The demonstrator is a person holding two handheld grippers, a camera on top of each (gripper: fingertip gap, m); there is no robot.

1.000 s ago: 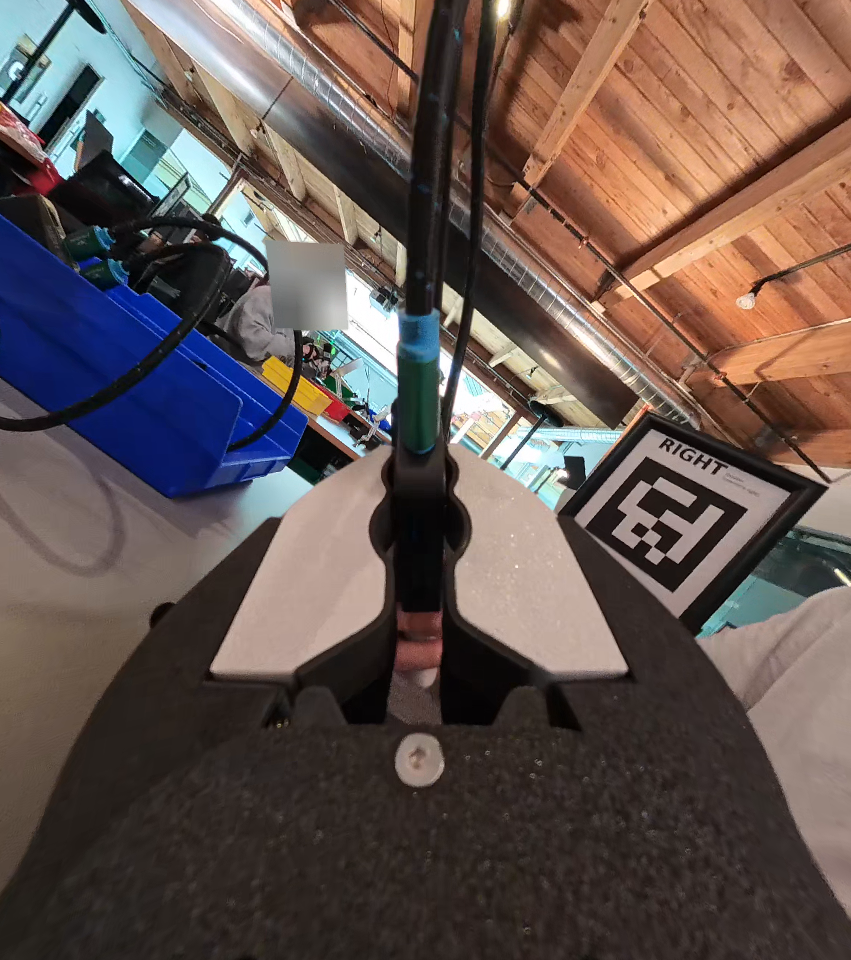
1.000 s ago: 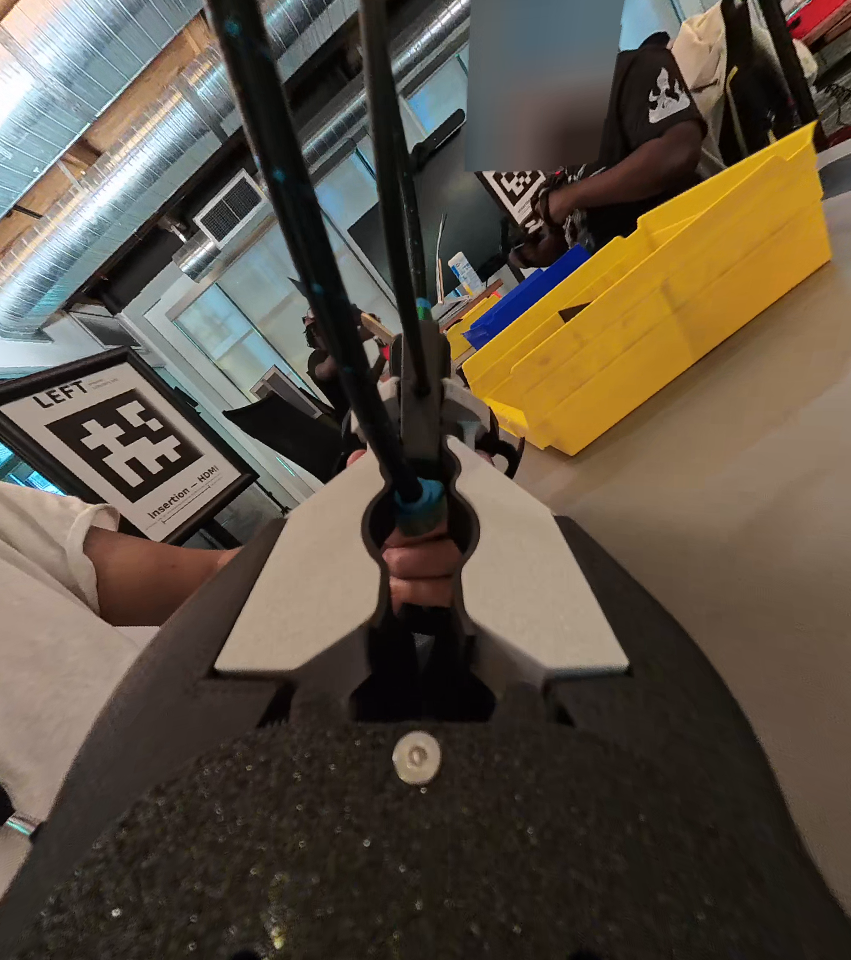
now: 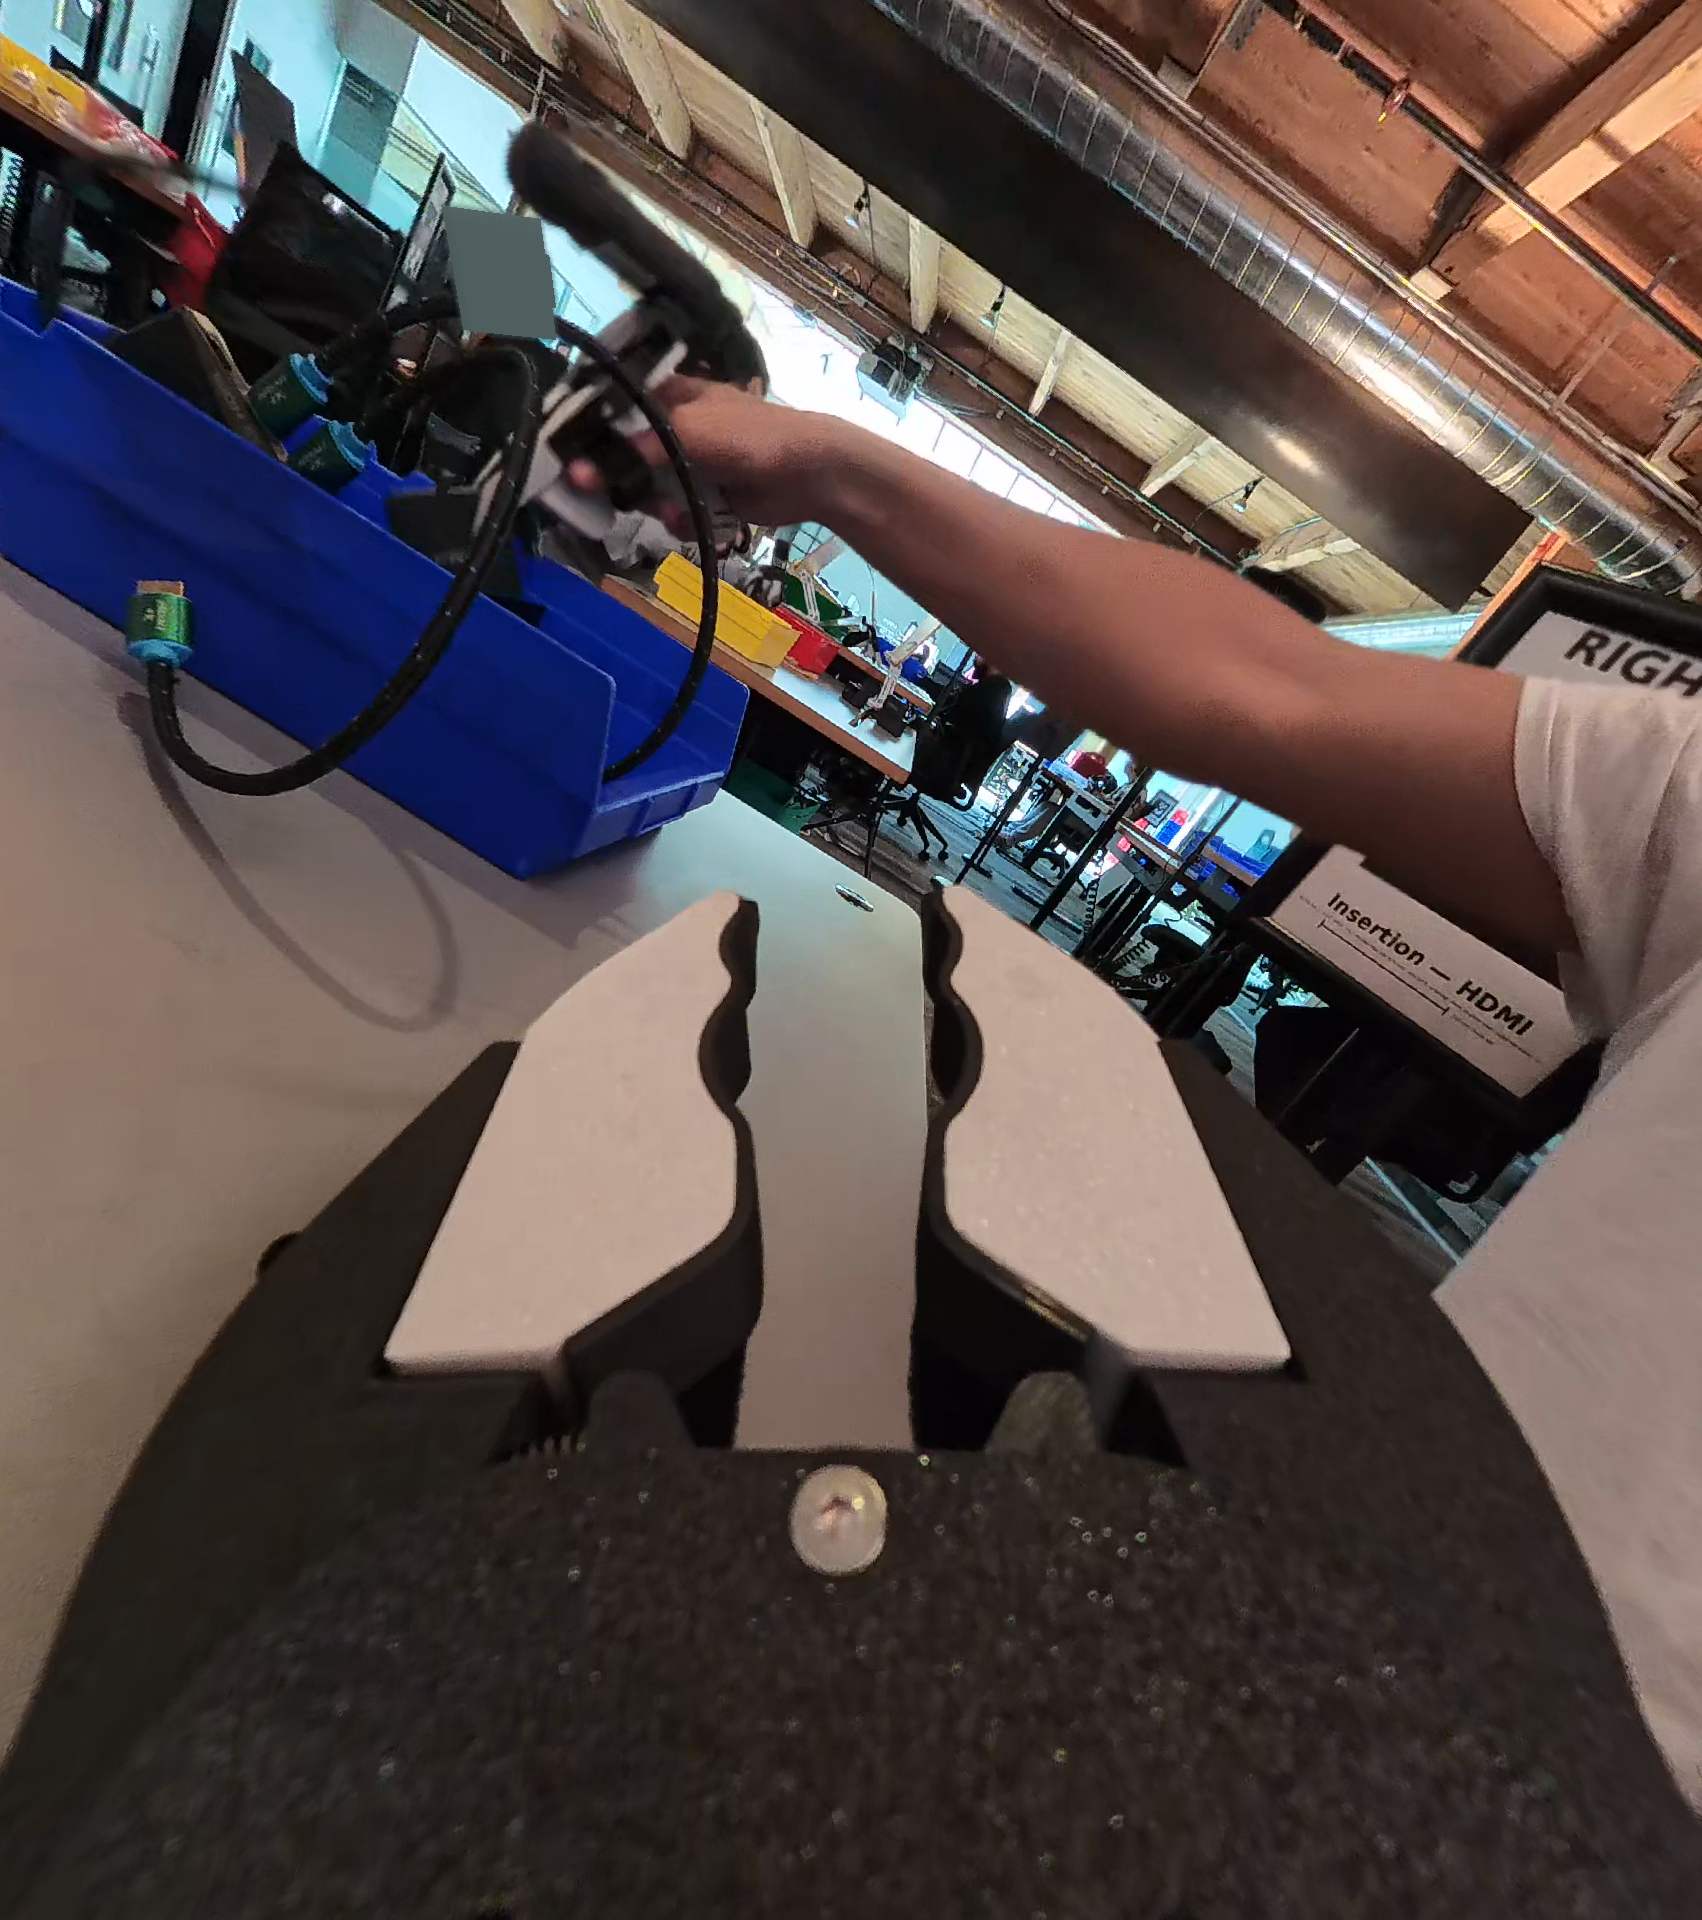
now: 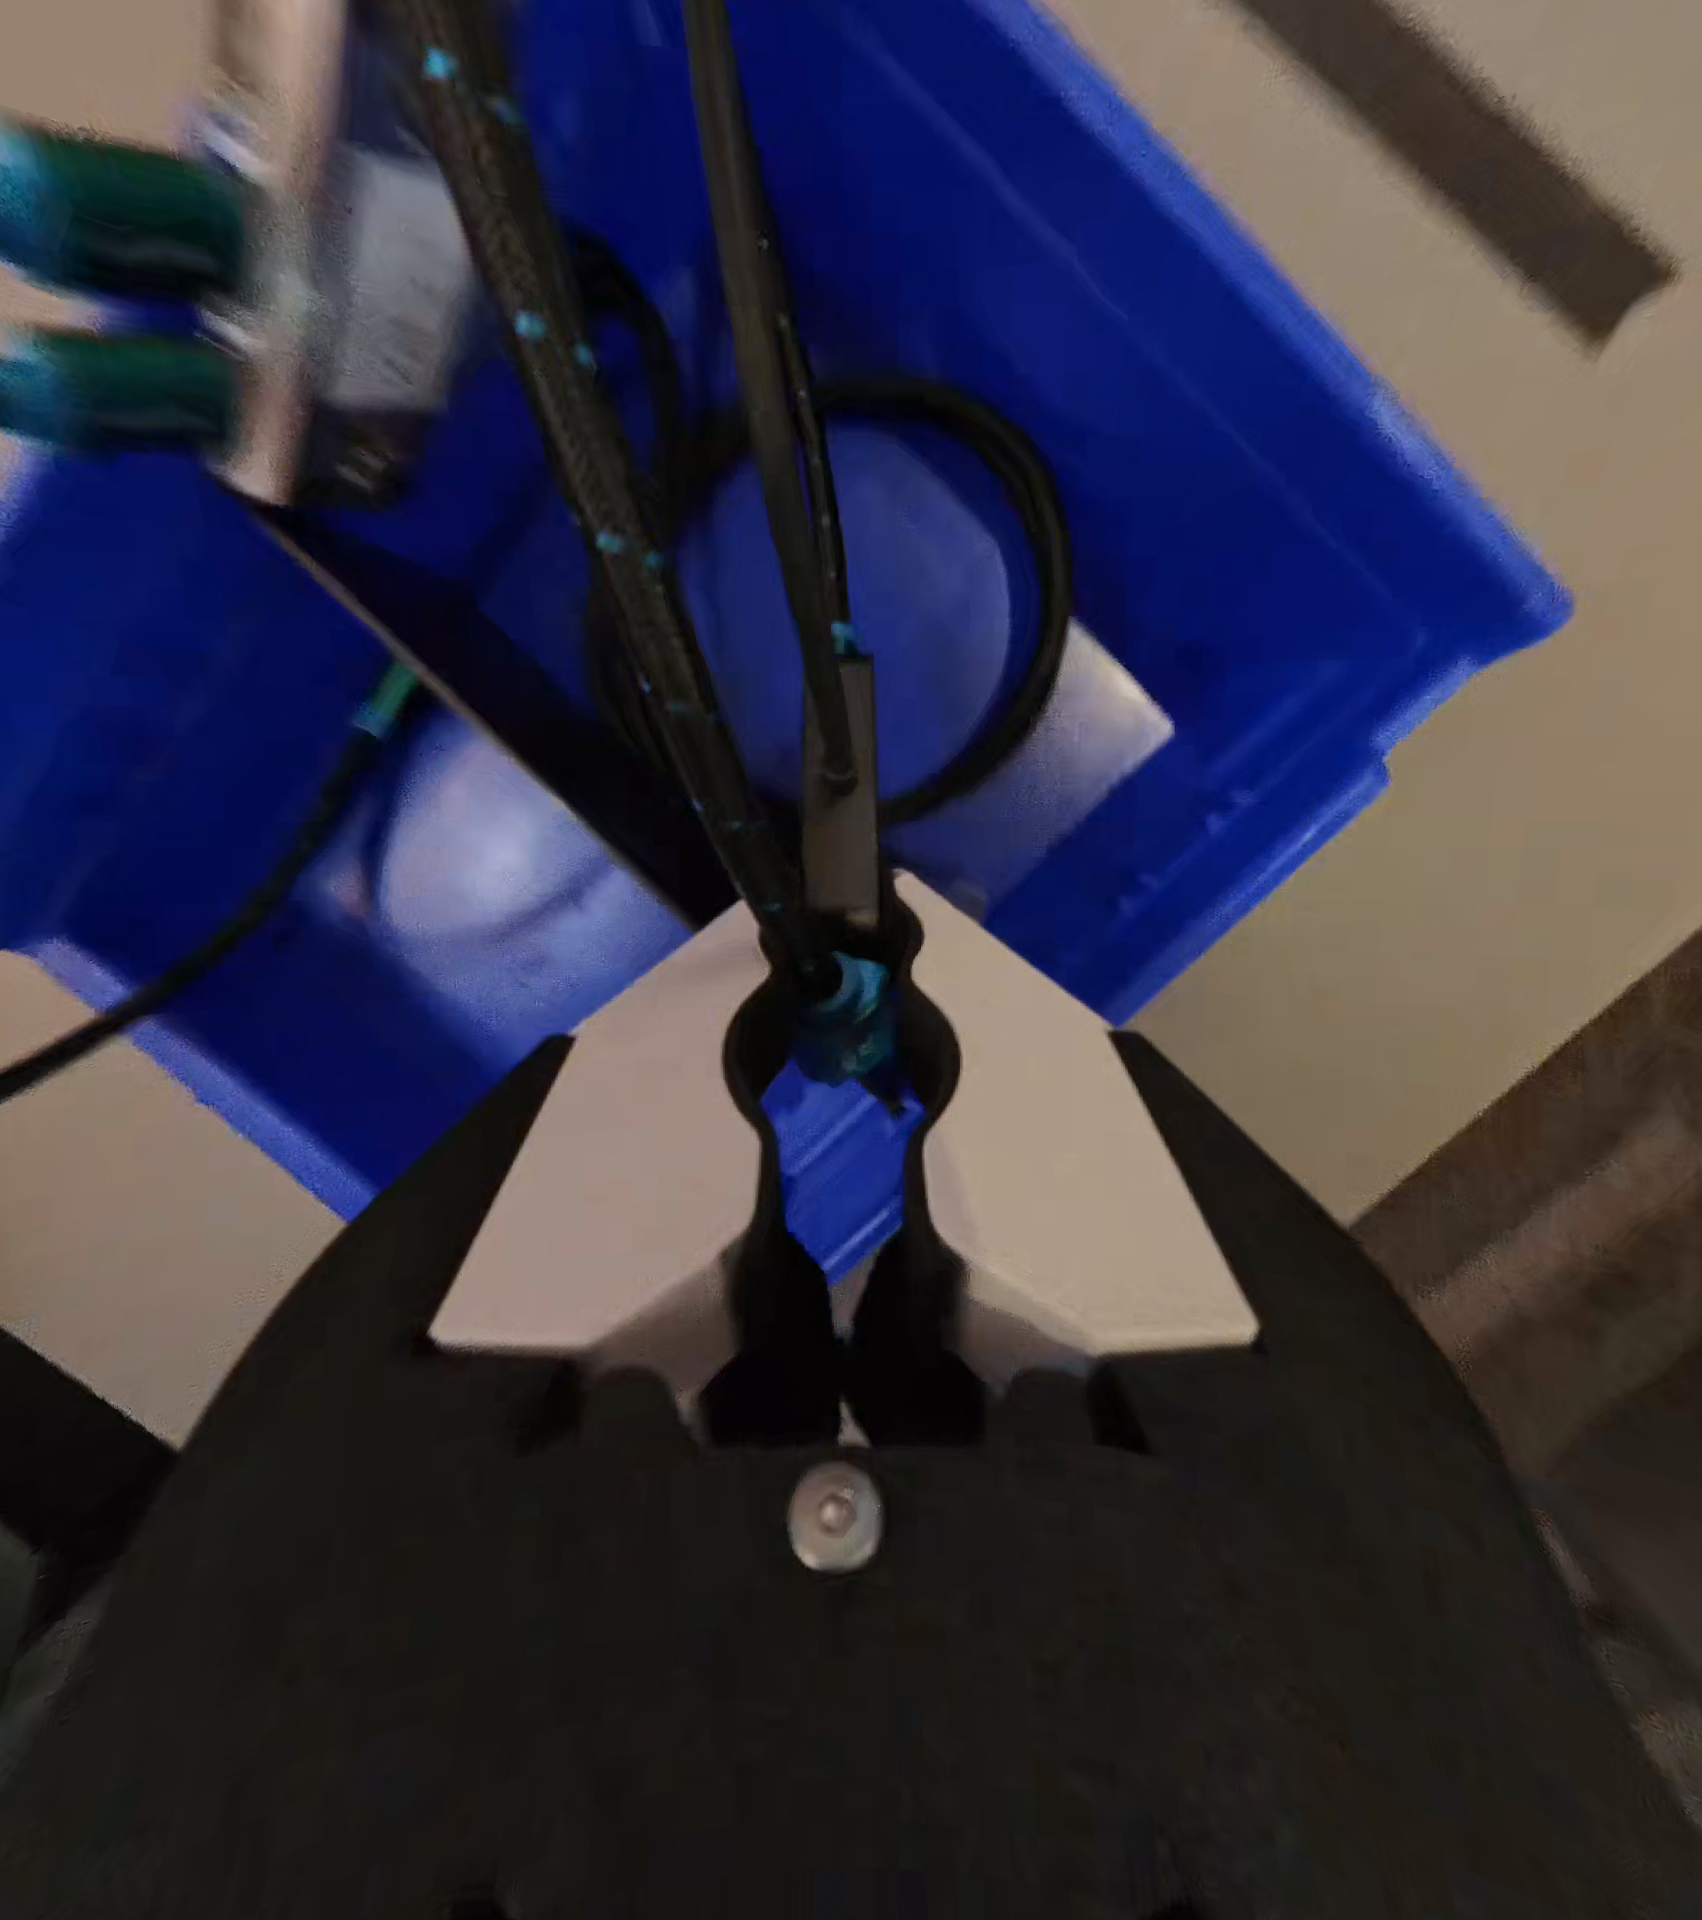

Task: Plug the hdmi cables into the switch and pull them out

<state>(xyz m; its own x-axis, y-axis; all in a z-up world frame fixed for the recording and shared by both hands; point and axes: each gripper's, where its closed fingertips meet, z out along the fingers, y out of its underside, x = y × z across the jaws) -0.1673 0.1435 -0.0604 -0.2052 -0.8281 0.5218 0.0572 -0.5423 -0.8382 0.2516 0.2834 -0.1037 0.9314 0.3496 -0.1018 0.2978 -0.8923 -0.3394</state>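
Overhead, two green plugs (image 4: 114, 213) beside one blue bin (image 4: 1190, 436).

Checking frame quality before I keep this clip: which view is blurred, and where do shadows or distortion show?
Right wrist view: motion blur, worst on the green plugs at upper left; the blue bin edges smear too. Left wrist view: mostly sharp, though the hand over the bin is blurred; a looped cable casts a soft shadow on the table; wide-angle bending curves the ceiling beams.

it looked like a workshop loft. exposed wooden beams (image 3: 1657, 94) and a metal duct (image 3: 1346, 343) ran overhead. parts bins (image 3: 722, 613) crowded distant workbenches.
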